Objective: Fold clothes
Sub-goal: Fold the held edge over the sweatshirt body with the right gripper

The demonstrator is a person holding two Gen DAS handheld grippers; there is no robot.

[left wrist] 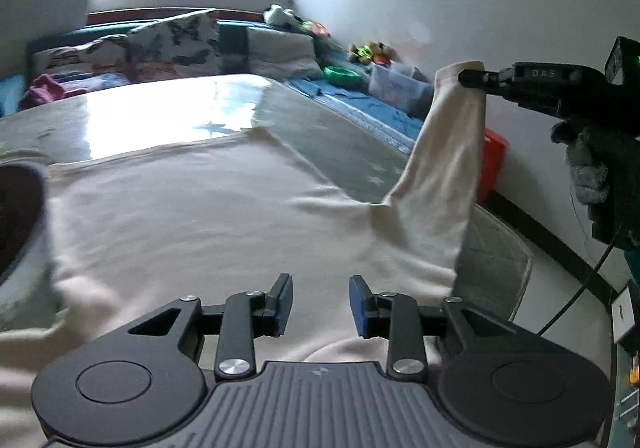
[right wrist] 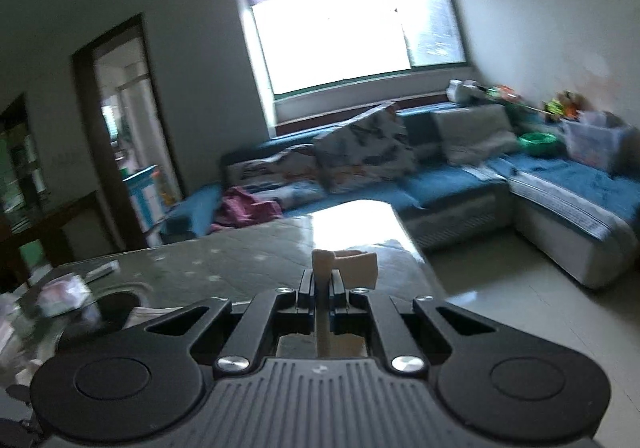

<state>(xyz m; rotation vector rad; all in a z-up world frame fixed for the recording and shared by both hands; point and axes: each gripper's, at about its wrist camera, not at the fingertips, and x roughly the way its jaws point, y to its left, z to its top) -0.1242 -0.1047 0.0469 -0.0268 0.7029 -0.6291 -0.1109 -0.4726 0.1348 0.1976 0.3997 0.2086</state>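
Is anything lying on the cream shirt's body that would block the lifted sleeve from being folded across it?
Nothing visible does. The right gripper holds the sleeve up, and the shirt's body lies bare except for the open left gripper hovering over its near edge.

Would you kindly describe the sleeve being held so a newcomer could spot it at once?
A cream shirt lies spread flat on the table. At its right side, one sleeve rises off the table, its cuff pinched in the shut right gripper. It is the only part of the shirt lifted into the air.
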